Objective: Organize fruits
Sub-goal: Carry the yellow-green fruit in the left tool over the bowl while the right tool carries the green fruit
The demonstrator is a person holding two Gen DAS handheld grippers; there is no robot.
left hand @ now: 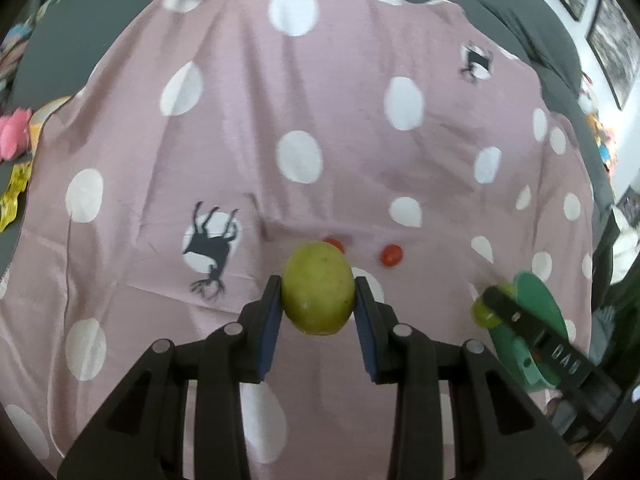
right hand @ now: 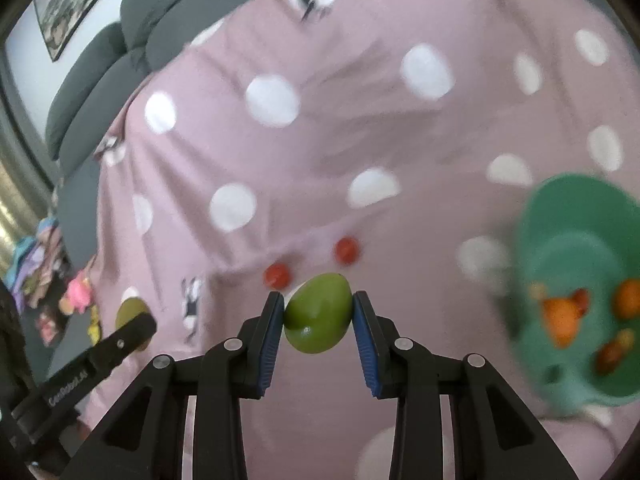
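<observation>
My left gripper point(left hand: 318, 294) is shut on a yellow-green round fruit point(left hand: 318, 292), held above the pink dotted cloth point(left hand: 280, 100). Just past it lie two small red tomatoes point(left hand: 391, 255), one partly hidden behind the fruit. My right gripper point(right hand: 319, 312) is shut on a darker green fruit point(right hand: 319, 314); the same two tomatoes point(right hand: 347, 251) lie on the cloth beyond it. A green plate point(right hand: 576, 208) with several orange and brown fruits sits at the right, blurred. In the left wrist view the right gripper point(left hand: 486, 306) with its green fruit shows in front of the plate point(left hand: 534, 296).
The cloth point(right hand: 320, 100) covers a grey sofa with cushions point(right hand: 100, 68) behind. Pink and yellow toys point(left hand: 14, 132) lie beside the cloth's left edge. Framed pictures point(left hand: 612, 52) hang on the wall. The other gripper's finger point(right hand: 128, 336), holding its fruit, shows at lower left in the right wrist view.
</observation>
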